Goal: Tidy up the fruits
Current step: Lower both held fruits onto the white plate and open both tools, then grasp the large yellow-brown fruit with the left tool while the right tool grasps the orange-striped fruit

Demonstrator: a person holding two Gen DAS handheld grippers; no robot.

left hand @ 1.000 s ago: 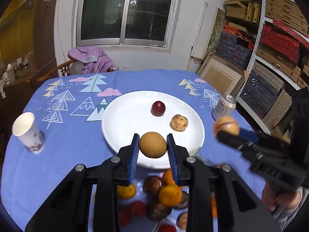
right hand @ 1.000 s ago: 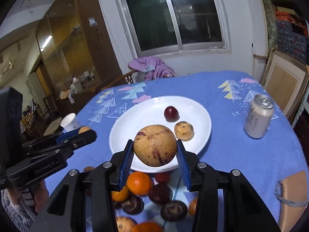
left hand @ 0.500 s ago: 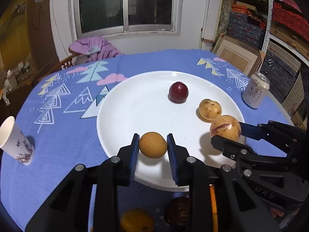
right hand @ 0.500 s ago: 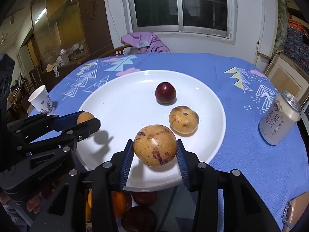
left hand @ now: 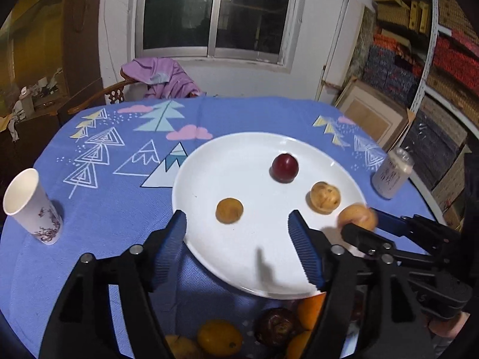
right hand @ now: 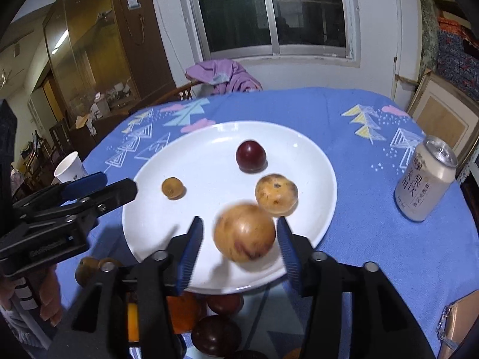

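Note:
A white plate lies on the blue tablecloth. On it are a dark red plum, a spotted yellow fruit and a small brown fruit. My left gripper is open and empty, just behind the small brown fruit. My right gripper is open; a large yellow-brown fruit sits blurred between its parted fingers over the plate's near edge. A pile of oranges and dark fruits lies under both grippers.
A drink can stands right of the plate. A paper cup stands at the left. A chair with a purple cloth is behind the table; shelves of boxes line the right.
Both grippers opened. The left let go of the small brown fruit onto the plate and drew back. The right released the large fruit, which is blurred between its fingers.

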